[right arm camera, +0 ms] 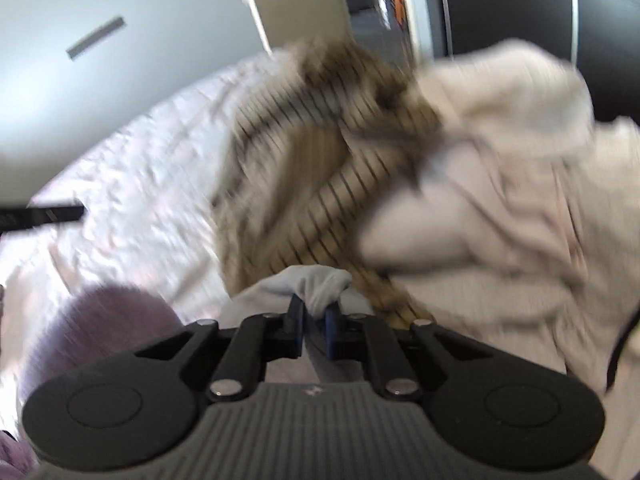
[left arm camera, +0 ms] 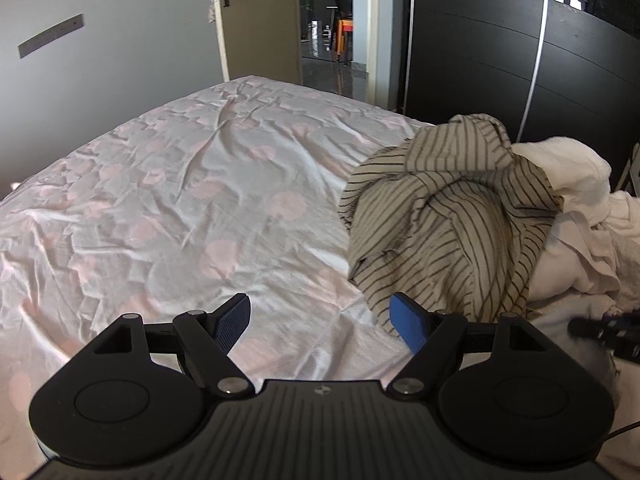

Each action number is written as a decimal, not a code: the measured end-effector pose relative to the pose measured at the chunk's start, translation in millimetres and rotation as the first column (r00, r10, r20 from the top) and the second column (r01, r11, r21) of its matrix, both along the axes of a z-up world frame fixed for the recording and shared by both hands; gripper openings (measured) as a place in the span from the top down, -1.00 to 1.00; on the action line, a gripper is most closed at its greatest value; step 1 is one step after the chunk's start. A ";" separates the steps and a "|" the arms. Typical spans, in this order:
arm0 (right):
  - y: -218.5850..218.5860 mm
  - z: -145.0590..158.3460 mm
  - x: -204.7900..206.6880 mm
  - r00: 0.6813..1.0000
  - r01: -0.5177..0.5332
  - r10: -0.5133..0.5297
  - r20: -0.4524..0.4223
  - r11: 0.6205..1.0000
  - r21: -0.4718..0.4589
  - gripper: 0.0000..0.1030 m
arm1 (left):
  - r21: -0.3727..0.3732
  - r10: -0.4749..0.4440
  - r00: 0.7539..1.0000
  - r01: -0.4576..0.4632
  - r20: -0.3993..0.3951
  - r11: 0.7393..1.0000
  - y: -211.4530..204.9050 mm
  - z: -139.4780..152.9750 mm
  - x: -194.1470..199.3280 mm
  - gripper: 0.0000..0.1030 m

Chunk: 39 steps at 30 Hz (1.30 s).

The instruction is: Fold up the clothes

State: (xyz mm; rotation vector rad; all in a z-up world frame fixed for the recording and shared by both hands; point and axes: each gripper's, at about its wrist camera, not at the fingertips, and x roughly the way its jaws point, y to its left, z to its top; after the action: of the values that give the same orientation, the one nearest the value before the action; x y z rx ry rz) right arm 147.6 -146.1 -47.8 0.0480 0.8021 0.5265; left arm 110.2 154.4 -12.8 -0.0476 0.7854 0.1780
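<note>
Only the right wrist view shows the right tool [right arm camera: 314, 314] pinching pale cloth [right arm camera: 320, 284] — beside the crumpled striped shirt [left arm camera: 444, 216] on the bed [left arm camera: 180, 184] (wrinkled, pink-dotted) — while the left tool [left arm camera: 320, 322] gapes empty.

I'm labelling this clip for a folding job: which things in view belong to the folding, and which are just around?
Part of the job:
- striped shirt, crumpled on the bed
- white garment, pinched in the right tool
- pale clothes pile
- left tool, open over the sheet
- bed sheet, the work surface

Just around:
- door
- dark wardrobe
- purple fabric
</note>
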 end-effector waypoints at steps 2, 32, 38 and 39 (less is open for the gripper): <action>12.2 23.7 -0.5 0.997 -0.023 0.021 0.077 0.999 0.028 0.79 | -0.010 0.011 1.000 -0.011 0.014 1.000 5.9 4.5 -4.2 -0.48; -5.7 84.5 81.9 0.931 0.254 -0.246 0.269 0.967 0.007 0.13 | -0.023 0.047 0.999 -0.047 0.019 0.999 23.1 5.0 -3.6 -0.48; 54.6 59.1 120.1 0.974 0.137 -0.142 0.174 0.990 0.041 -0.15 | -0.016 0.084 0.996 -0.084 0.000 0.996 37.1 1.2 -3.1 -0.48; 63.3 55.2 125.3 0.977 0.130 -0.135 0.165 0.991 0.040 -0.15 | -0.015 0.089 0.996 -0.089 -0.004 0.996 39.8 0.4 -2.7 -0.48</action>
State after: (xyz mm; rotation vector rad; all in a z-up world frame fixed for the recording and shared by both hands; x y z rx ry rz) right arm 272.9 -82.8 7.4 0.0827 0.6223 0.4104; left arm 107.5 194.3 -12.5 -0.0966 0.7880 0.2566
